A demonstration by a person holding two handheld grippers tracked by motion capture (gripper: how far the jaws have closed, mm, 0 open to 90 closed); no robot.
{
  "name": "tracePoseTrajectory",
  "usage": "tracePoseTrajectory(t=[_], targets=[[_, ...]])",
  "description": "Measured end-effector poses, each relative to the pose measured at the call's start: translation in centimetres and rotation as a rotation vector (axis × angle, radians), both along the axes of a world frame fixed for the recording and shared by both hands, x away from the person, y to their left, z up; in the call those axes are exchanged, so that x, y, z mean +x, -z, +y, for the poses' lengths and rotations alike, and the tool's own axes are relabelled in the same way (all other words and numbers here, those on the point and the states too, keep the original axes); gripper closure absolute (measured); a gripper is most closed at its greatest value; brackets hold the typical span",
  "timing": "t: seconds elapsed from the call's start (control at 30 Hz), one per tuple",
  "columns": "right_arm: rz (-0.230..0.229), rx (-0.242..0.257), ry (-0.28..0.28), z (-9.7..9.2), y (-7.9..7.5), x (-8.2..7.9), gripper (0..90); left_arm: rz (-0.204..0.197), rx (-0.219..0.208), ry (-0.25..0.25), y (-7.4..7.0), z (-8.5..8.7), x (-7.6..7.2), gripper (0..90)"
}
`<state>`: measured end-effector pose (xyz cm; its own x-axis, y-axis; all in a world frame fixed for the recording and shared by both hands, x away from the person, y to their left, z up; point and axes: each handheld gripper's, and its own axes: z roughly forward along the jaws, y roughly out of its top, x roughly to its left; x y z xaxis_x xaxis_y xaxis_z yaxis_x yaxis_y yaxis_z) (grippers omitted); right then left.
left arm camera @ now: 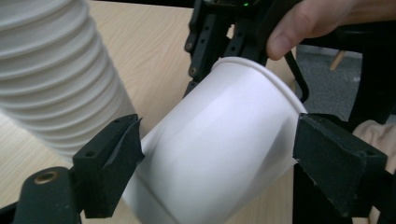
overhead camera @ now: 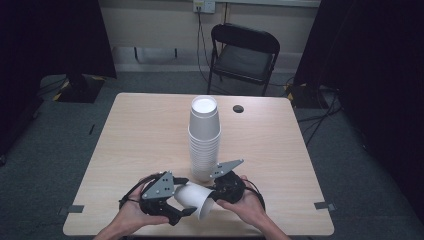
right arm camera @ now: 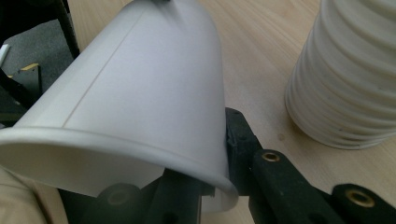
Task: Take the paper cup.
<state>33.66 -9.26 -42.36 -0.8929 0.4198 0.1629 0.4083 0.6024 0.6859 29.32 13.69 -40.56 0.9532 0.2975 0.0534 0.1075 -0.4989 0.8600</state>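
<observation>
The cup (overhead camera: 192, 199) lies on its side at the near edge of the bench (overhead camera: 140, 135), held in the air between the two tools and just in front of the stack (overhead camera: 204, 140) of upturned cups.

The right tool (overhead camera: 216, 196) is clenched on the cup's rim (right arm camera: 205, 179): in the right gripper view one jaw sits inside the mouth and the other presses the wall from outside, pinching the paper. That thin grip fixes the wide end but leaves the body free to swing, which probably explains the other hand.

The left tool (overhead camera: 181, 196) is released, its jaws standing either side of the cup's body (left arm camera: 219, 140) with a gap at each pad. It looks set to close round the narrower end, so the cup can be passed over or turned upright.

The stack stands mid-bench, mouths down, near enough to be reached from both sides. Farther back are a dark round hole (overhead camera: 238, 108) in the bench top and a folding chair (overhead camera: 243, 55) on the floor.
</observation>
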Motion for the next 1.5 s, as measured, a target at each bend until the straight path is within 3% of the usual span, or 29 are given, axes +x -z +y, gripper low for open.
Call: tracePoseTrajectory(t=[0.07,0.23,0.73,0.77,0.93,1.2,1.27,1.3,1.37,1.5], targets=[[0.002,-0.009,-0.007,0.1,0.0,0.1,84.7,-0.032,0.044,0.020,0.2,-0.3,-0.1,15.2],[0.024,-0.045,-0.037,0.4,0.0,0.3,85.7,-0.034,0.089,0.065,0.7,-0.5,-0.3,14.2],[0.065,-0.091,-0.098,1.4,-0.6,0.7,86.3,-0.097,0.142,0.137,1.6,-0.5,-0.3,8.0],[0.068,-0.092,-0.097,1.5,-0.6,0.7,86.3,-0.097,0.134,0.135,1.7,-0.5,-0.3,7.3],[0.114,-0.076,-0.096,1.6,-0.7,1.0,86.4,-0.129,0.179,0.144,2.2,-0.9,-0.5,4.4],[0.158,-0.064,-0.093,1.8,-0.7,1.1,87.0,-0.170,0.240,0.153,2.9,-1.3,-0.9,7.3],[0.161,-0.058,-0.089,1.8,-0.9,1.1,87.5,-0.158,0.233,0.152,3.2,-1.3,-1.0,10.0],[0.168,-0.047,-0.083,1.7,-1.0,1.1,88.3,-0.171,0.237,0.150,3.3,-1.3,-1.0,12.1],[0.162,-0.042,-0.083,1.7,-1.1,1.0,88.3,-0.160,0.207,0.127,3.3,-1.2,-1.0,16.3],[0.161,-0.032,-0.070,1.5,-1.2,1.1,88.4,-0.158,0.192,0.122,3.2,-1.1,-0.8,15.2]])
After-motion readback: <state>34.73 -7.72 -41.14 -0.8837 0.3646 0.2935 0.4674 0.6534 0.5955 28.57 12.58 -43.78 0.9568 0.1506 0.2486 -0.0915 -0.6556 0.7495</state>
